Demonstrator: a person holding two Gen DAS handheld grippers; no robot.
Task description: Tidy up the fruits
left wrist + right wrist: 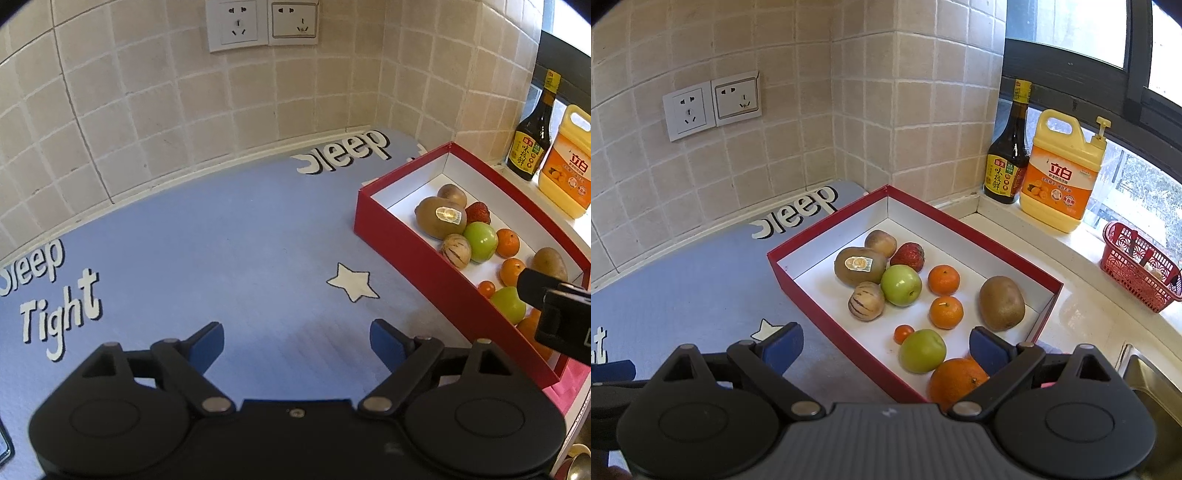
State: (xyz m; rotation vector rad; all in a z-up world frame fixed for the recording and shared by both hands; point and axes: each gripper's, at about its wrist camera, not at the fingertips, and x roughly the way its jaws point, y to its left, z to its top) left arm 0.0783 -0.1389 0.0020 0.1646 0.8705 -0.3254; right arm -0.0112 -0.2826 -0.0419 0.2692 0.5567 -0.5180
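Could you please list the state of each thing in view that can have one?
left gripper: open, nothing between its fingers, over the blue mat.
right gripper: open, holding nothing.
red box: lidless, holding all the fruit.
kiwi with sticker: lying on its side in the box.
soy sauce bottle: upright, capped, on the sill.
detergent jug: upright.
wall sockets: nothing plugged in.

Both grippers (297,345) (886,349) look black, with blue-padded jaws and silver pivot rivets.
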